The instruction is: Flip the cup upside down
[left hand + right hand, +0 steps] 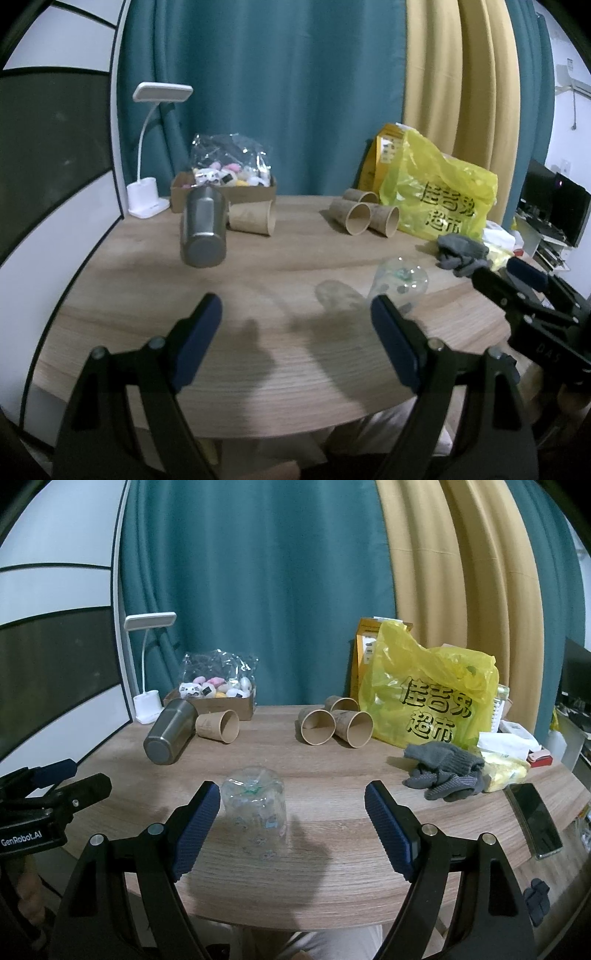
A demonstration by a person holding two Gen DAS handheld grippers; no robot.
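A clear plastic cup with small printed figures stands upside down on the wooden table, base up. In the left wrist view the cup is just beyond the right finger. My right gripper is open and empty, the cup between its fingers nearer the left one, not touching. My left gripper is open and empty over the table's front. The right gripper shows at the right edge of the left wrist view, and the left gripper shows at the left edge of the right wrist view.
A steel tumbler lies on its side at back left beside a paper cup. Three paper cups lie at back centre. A yellow bag, grey gloves, a phone, a toy box and a lamp stand around.
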